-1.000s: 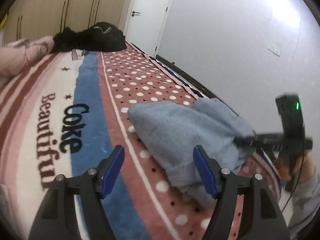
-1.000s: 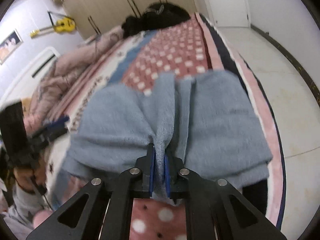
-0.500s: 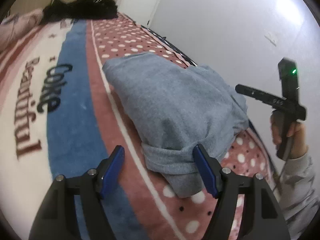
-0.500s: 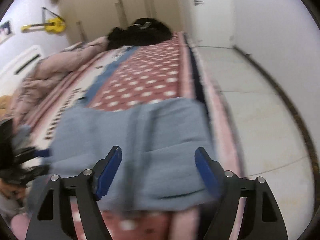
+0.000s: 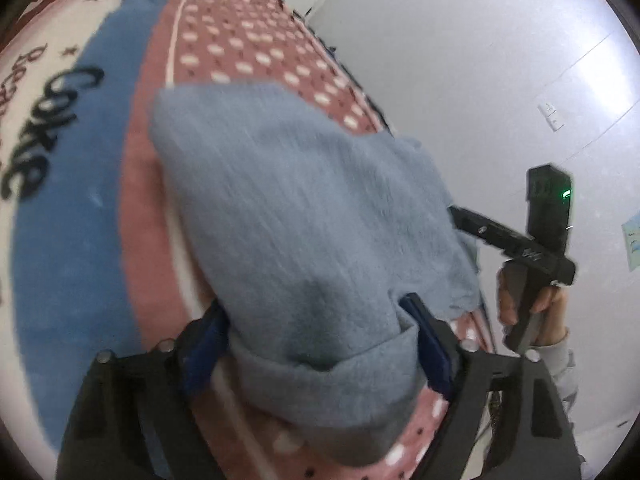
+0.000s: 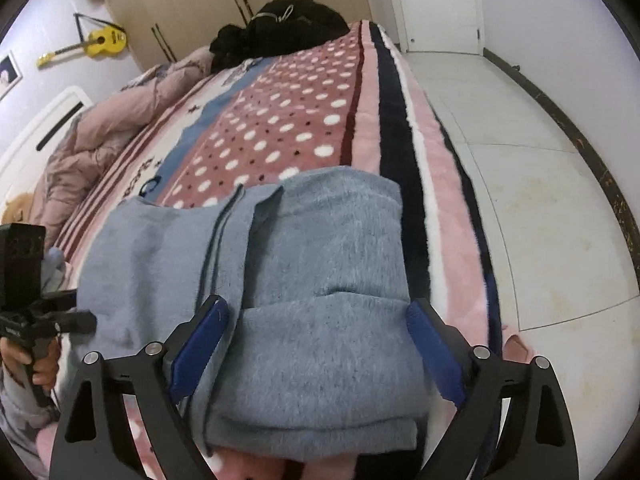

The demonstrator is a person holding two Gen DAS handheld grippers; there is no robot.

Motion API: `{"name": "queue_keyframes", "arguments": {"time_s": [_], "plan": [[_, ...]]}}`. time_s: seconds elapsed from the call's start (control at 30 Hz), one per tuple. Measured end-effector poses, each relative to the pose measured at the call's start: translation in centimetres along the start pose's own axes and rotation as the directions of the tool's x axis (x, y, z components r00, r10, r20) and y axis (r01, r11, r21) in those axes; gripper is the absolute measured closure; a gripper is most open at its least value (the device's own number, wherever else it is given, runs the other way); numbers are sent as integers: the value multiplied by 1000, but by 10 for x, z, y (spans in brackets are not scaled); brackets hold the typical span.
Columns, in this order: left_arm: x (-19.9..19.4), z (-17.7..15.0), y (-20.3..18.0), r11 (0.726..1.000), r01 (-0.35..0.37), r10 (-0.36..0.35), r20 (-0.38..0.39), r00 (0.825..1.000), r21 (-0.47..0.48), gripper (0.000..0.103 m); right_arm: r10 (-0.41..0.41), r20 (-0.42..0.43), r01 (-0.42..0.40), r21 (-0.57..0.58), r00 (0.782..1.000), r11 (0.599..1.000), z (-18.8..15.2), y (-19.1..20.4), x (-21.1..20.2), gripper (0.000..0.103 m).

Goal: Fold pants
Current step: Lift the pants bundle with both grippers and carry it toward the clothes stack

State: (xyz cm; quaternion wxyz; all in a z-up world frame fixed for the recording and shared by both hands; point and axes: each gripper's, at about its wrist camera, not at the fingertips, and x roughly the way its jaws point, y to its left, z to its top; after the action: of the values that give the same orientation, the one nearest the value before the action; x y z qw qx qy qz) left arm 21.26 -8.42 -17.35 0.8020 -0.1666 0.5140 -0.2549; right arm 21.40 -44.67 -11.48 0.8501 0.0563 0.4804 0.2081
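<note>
The grey-blue fleece pants (image 5: 288, 216) lie bunched and partly folded on the patterned bed blanket (image 5: 80, 200). My left gripper (image 5: 316, 348) is open, its blue pads on either side of a rolled end of the pants. My right gripper (image 6: 316, 348) is open, its jaws straddling the near fold of the pants (image 6: 304, 280) close to the bed's right edge. Each gripper shows in the other's view: the right one (image 5: 520, 240) beyond the pants, the left one (image 6: 36, 320) at the far left.
A black heap of clothes (image 6: 280, 28) lies at the far end of the bed. A pink duvet (image 6: 100, 136) is piled on the left. The white tiled floor (image 6: 520, 160) runs along the bed's right side. A yellow guitar (image 6: 92, 44) hangs on the wall.
My right gripper let go of the pants and now stands open over the near fold. My left gripper moved forward until its open jaws came around the rolled end.
</note>
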Motion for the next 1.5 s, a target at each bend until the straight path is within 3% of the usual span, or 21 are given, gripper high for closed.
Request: {"name": "queue_keyframes", "arguments": {"time_s": [0.07, 0.13, 0.17, 0.23, 0.4, 0.57, 0.77, 0.9, 1.03, 1.17, 1.27, 1.5], "plan": [[2, -4, -8, 998, -44, 43, 14, 999, 33, 40, -7, 0, 7, -14, 1000, 1000, -3, 4, -1, 29], [-2, -3, -10, 998, -50, 49, 18, 999, 29, 52, -24, 1, 24, -30, 1000, 999, -9, 6, -8, 57], [-4, -3, -11, 998, -56, 55, 22, 998, 35, 59, -33, 2, 33, -27, 999, 999, -11, 6, -11, 65], [-14, -3, -16, 996, -64, 61, 41, 997, 57, 66, -11, 17, 11, -9, 1000, 1000, -14, 5, -22, 81], [-56, -5, -26, 987, -111, 97, 120, 988, 115, 69, 71, 78, -71, -7, 994, 997, -22, 29, -54, 88], [-127, -9, -24, 978, -161, 133, 205, 970, 129, 70, 144, 160, -132, -85, 976, 988, -19, 94, -87, 88], [-239, -28, -14, 966, -231, 185, 320, 929, 112, 70, 256, 222, -210, -210, 941, 955, -5, 192, -122, 88], [-323, -46, -2, 957, -277, 222, 393, 893, 89, 70, 320, 244, -250, -280, 915, 927, 4, 257, -137, 88], [-391, -61, 18, 943, -325, 263, 432, 863, 74, 70, 396, 248, -300, -348, 884, 888, 10, 331, -145, 88], [-449, -79, 55, 928, -372, 324, 438, 838, 25, 70, 451, 213, -342, -405, 867, 848, 8, 397, -138, 88], [-472, -91, 80, 920, -391, 356, 426, 832, -5, 70, 478, 164, -373, -432, 863, 821, 7, 440, -119, 88], [-490, -116, 167, 924, -370, 379, 358, 853, -95, 70, 501, -2, -450, -442, 866, 776, -10, 506, -54, 88]]}}
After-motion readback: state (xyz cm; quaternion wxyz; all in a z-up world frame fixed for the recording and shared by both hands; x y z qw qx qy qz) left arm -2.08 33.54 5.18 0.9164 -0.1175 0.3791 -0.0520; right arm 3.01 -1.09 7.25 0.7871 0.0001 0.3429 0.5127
